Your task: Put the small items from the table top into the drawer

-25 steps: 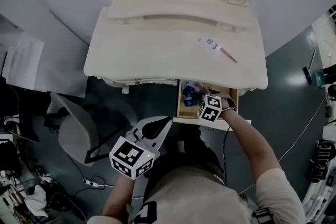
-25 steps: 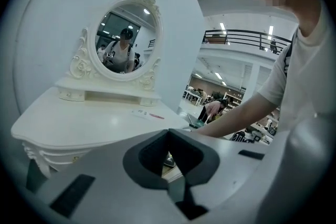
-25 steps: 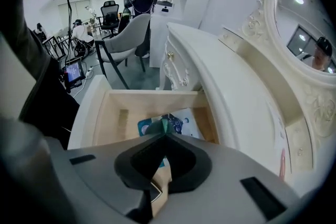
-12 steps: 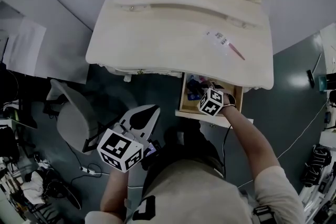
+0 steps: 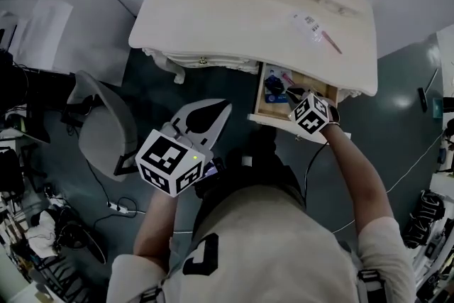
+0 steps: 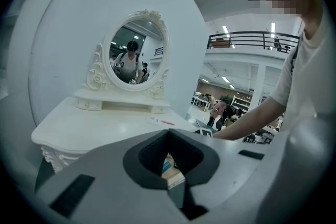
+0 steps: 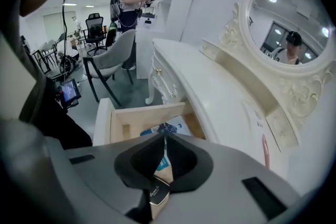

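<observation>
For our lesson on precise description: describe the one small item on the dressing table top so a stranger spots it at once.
Find the cream-white dressing table with the oval mirror. Near its top's right end, above the open wooden drawer, lies a slim white packet with a pink stick end. Nothing else sits on the top; other small items are in the drawer.

Open drawer (image 5: 277,120) under table (image 5: 234,18) right end, packet (image 5: 275,87) inside; pen (image 5: 330,42) on table top behind it; chair (image 5: 103,131) at left.
</observation>
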